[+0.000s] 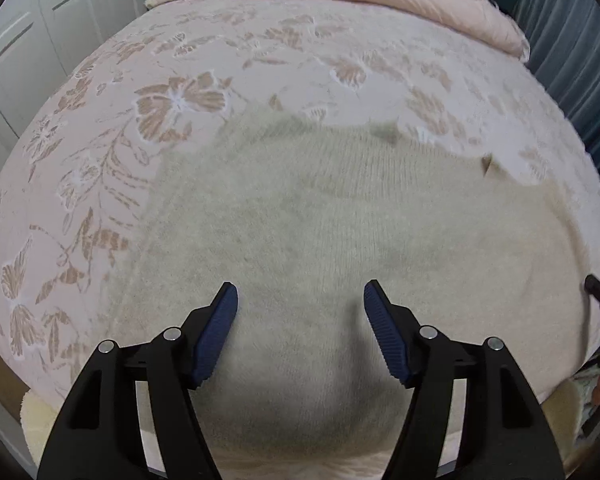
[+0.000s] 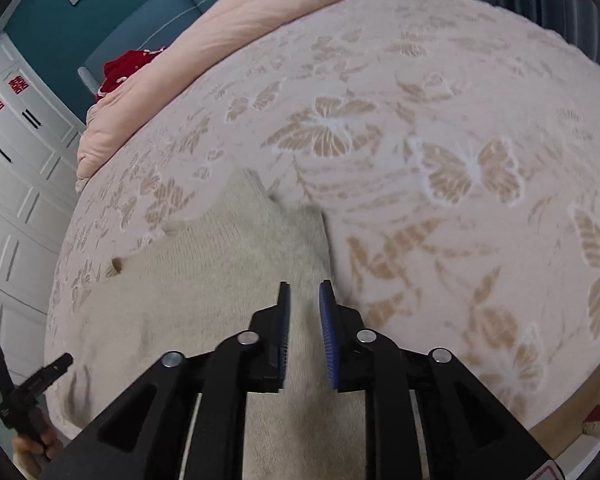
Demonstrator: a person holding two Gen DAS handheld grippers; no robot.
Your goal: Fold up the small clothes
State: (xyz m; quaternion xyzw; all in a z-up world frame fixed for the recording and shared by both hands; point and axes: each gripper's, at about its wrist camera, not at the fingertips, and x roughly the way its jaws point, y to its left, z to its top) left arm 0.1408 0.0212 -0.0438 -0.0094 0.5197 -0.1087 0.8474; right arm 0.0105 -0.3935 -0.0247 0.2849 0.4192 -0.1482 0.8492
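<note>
The left gripper [image 1: 301, 296] hangs wide open with nothing in it, and the right gripper [image 2: 304, 294] has its blue ribbed pads a little apart, also holding nothing. Under both lies the fuzzy cream sweater [image 1: 320, 220], soft and knitted, spread on the bed cover [image 1: 100, 160] with flowers and butterflies. It looks partly folded, so I think more folds are left.
</note>
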